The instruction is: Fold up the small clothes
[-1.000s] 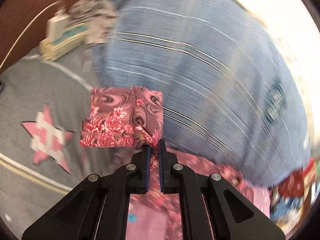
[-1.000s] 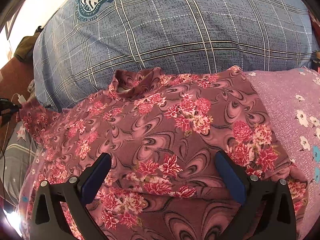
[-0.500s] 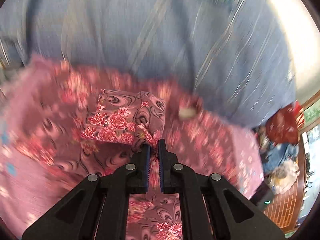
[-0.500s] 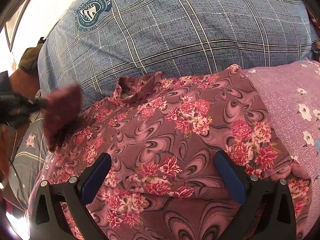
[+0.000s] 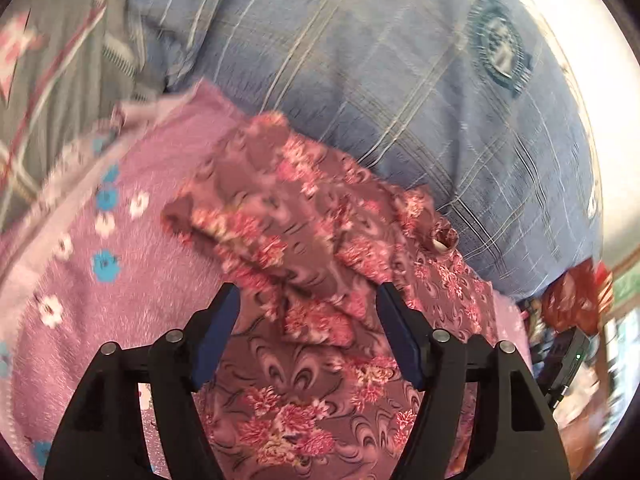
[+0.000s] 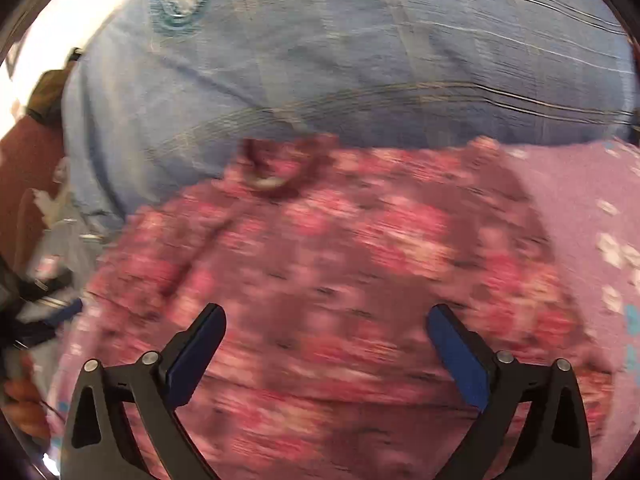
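Left wrist | one floral garment point(image 5: 304, 216) | left gripper point(image 5: 308, 320) fingers opening, unclamped | right gripper point(image 6: 326, 340) fingers apart

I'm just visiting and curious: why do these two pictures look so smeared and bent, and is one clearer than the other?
Left wrist view: motion-smeared floral top; the left gripper, its jaws opening, stays sharp; white glare at the upper right. Right wrist view: blurrier, the top and blue checked pillow streaked sideways; the right gripper is crisp. Both round fisheye pictures bend edges.
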`<state>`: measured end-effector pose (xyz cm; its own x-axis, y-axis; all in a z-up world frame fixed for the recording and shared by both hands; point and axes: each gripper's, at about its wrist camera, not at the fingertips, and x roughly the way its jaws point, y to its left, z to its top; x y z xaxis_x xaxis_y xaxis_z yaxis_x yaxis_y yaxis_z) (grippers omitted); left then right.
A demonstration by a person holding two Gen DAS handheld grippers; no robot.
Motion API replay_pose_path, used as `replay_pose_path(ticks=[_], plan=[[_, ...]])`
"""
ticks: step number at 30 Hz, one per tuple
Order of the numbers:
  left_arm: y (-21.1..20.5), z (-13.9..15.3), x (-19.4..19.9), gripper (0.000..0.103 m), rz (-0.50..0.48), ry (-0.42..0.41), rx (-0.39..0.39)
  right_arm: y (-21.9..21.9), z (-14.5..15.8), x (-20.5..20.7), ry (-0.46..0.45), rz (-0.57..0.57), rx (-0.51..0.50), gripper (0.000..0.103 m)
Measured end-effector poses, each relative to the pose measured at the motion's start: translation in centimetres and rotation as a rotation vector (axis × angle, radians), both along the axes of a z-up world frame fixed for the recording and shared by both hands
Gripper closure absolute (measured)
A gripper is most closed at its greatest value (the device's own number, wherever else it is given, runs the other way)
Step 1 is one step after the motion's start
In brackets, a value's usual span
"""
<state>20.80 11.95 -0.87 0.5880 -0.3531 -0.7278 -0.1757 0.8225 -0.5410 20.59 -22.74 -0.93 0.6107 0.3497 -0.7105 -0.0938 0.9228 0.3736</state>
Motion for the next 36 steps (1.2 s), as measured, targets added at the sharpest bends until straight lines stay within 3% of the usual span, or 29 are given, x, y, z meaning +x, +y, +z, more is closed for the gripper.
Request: replay_pose_path(ticks=[2,5,8,11,13,14,18,21,25,27,29,34,36], plan=[[0.4,-0.7,0.1,0.033,0.006,0.008,-0.032,2.8,0.4,0.8,0.013,0.055,-0.002,0.004],[0.9,-1.3,0.1,0.033,0.027,0.005,-0.062,8.3,0.7,1.9,-0.007,0.139,-0.11,0.005],[2.1,-1.8,0.1,0.033,0.035,0.016,-0.144,11.9,0.0,3.2,-0.003,0.16,-0.235,0.011],[2.4,-2.2,0.3,0.033,0.043,0.018,-0.182,13.4,-1.4,4.7,0.047,0.191,-0.235,0.044],[2.2,-2.2,0.4,0.033,0.034,0.02,-0.188,13.0,-1.4,4.9,0.032,0.209,-0.159,0.089],[2.1,-2.2,0.4,0.033,0.029,0.02,-0.19,12.3,-0.9,4.8,0.02,0.196,-0.114,0.093],[1.2,-1.9,0.4,0.033,0.001,0.009,-0.195,7.9,1.3,3.3,-0.047,0.124,0.033,0.094],[0.1,-1.8,0.4,0.033,-0.026,0.012,-0.193,2.2,2.2,2.1,-0.059,0.016,0.13,0.095],[-1.5,-2.2,0.9,0.033,-0.057,0.037,-0.185,-6.7,0.0,-0.5,0.0,-0.181,0.229,0.095],[-2.3,-2.3,1.1,0.033,-0.062,0.05,-0.169,-9.4,-1.8,-1.5,0.053,-0.225,0.267,0.094],[-3.0,-2.0,1.3,0.032,-0.063,0.051,-0.124,-10.8,-3.1,-2.7,0.097,-0.258,0.293,0.086],[-3.5,-1.6,1.6,0.032,-0.051,0.074,-0.092,-11.1,-2.9,-2.1,0.06,-0.304,0.309,0.073],[-3.4,-1.5,1.7,0.032,-0.053,0.084,-0.095,-11.5,-2.7,-0.9,0.074,-0.322,0.312,0.073]])
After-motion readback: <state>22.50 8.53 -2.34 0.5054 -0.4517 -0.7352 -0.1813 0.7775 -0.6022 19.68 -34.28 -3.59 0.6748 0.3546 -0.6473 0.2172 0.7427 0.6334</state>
